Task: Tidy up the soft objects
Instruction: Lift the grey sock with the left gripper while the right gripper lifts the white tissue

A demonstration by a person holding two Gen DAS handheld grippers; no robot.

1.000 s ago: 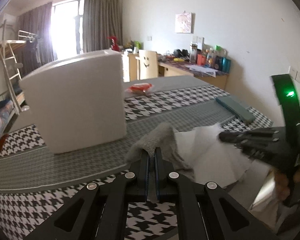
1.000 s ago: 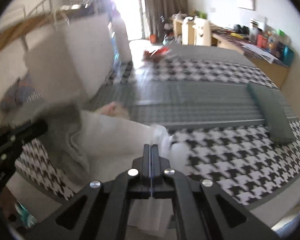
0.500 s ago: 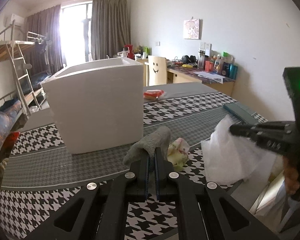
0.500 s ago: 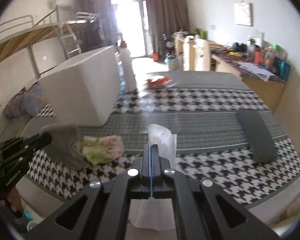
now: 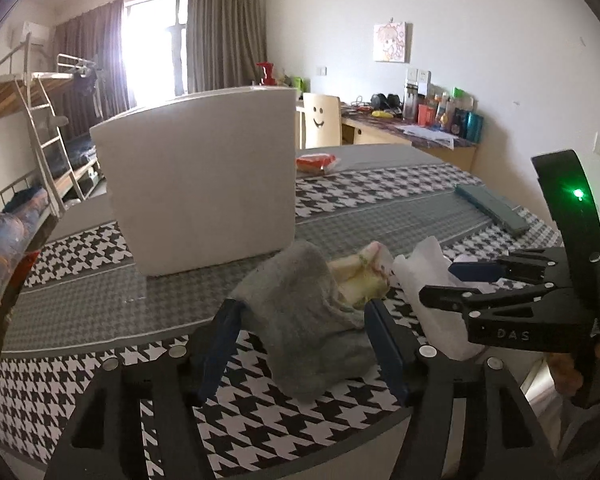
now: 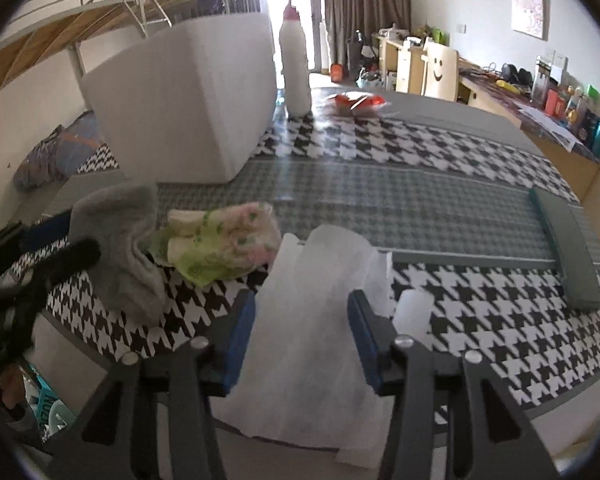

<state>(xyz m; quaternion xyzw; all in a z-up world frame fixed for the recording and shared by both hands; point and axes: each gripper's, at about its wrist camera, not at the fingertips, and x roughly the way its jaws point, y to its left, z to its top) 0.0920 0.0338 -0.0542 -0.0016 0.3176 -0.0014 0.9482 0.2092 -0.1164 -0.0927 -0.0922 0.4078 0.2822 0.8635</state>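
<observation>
Opening over the counter (image 6: pixel 440 208), both tongs are spread: the left tongs (image 5: pixel 300 338) around the grey sock (image 5: pixel 300 320), the right tongs (image 6: pixel 302 334) around the white sheet (image 6: pixel 312 320), apparently so each is laid down.

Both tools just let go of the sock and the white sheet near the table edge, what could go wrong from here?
The white sheet hangs over the table's near edge between the opening right tool, so it may slide off. The grey sock lies close to that edge too, between the opening left tool; pulling back could snag it.
</observation>
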